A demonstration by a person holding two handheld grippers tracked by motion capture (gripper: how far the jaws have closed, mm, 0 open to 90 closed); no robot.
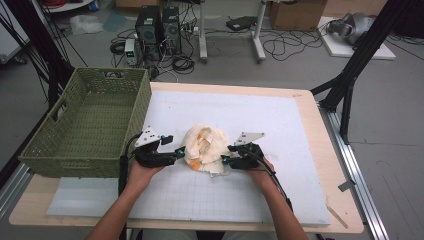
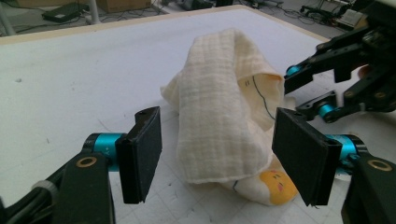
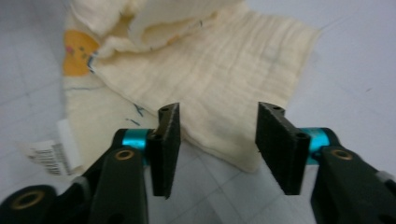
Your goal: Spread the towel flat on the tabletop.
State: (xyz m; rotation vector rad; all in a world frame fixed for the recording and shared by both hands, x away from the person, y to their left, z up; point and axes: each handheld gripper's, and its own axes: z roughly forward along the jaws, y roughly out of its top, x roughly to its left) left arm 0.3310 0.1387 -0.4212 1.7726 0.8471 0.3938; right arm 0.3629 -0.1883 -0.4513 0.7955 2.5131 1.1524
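I see the white mat (image 1: 280, 130) under both grippers and the green basket (image 1: 90, 120) just beside my left gripper (image 1: 176, 152). The crumpled cream cloth (image 1: 205, 147) lies between the 2 grippers. The left gripper's jaws are spread, with a fold before them. My right gripper (image 3: 217, 140) is spread too, with the cloth's edge just ahead, untouched.

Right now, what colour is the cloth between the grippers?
Cream cloth with an orange printed patch and thin dark lines, clearest in the left gripper view.
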